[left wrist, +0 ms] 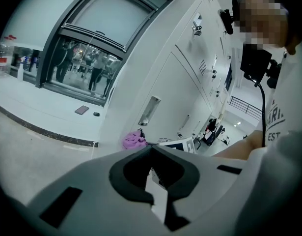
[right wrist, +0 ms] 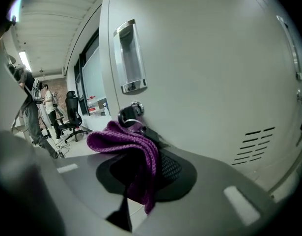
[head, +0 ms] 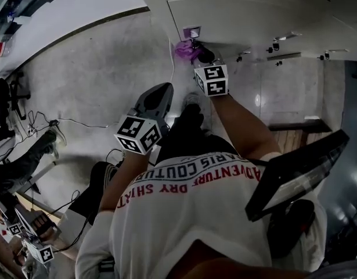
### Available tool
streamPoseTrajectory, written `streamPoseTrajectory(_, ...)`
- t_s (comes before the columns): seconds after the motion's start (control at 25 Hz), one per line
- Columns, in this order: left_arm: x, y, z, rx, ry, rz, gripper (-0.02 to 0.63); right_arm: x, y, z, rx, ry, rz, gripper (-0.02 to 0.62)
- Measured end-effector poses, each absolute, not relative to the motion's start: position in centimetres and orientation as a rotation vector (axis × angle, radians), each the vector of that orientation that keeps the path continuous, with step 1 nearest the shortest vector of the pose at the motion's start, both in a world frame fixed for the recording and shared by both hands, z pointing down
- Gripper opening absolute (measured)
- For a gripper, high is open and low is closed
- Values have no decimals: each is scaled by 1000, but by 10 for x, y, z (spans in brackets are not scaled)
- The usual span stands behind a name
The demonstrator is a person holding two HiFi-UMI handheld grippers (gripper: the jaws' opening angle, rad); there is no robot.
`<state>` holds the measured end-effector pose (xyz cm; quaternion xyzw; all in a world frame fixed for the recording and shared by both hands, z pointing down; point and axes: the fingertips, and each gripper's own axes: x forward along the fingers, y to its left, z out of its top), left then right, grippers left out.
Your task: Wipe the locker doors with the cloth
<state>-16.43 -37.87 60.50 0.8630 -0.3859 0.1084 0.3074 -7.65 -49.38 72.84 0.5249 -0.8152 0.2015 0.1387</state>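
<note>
A purple knitted cloth [right wrist: 127,144] hangs from my right gripper [right wrist: 146,140], which is shut on it. The cloth touches the white locker door [right wrist: 205,82] just under the keyed lock [right wrist: 129,114] and the recessed handle [right wrist: 130,58]. From the head view the cloth [head: 184,50] sits at the locker's left edge, with the right gripper [head: 197,54] pushed against it. My left gripper [head: 162,92] hangs lower, away from the locker [head: 248,10], over the floor. Its jaws [left wrist: 151,149] meet at the tips with nothing in them; beyond them I see the cloth [left wrist: 133,139] far off.
Cables [head: 68,122] trail over the grey floor at the left. A seated person with spare grippers [head: 39,250] is at the lower left. A black device [head: 294,173] hangs at my chest. A glass doorway [left wrist: 87,58] stands left of the lockers.
</note>
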Motion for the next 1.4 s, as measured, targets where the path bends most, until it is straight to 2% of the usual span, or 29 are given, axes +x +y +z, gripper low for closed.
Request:
streamPoseTrajectory(0.32, -151, -377, 607, 2287, -972, 303, 2, -22, -495, 732, 1600, -2286, 592, 69)
streamPoseTrajectory(0.88, -128, -364, 611, 2325, -904, 334, 2, 154, -480, 731, 2011, -1992, 669, 67)
streamPoseTrajectory(1.16, -115, -344, 595, 2343, -914, 318, 2, 148, -457, 713, 1967, -2027, 706, 66)
streamPoseTrajectory(1.4, -113, -300, 535, 2375, -972, 289, 2, 107, -385, 603, 1814, -2285, 702, 67)
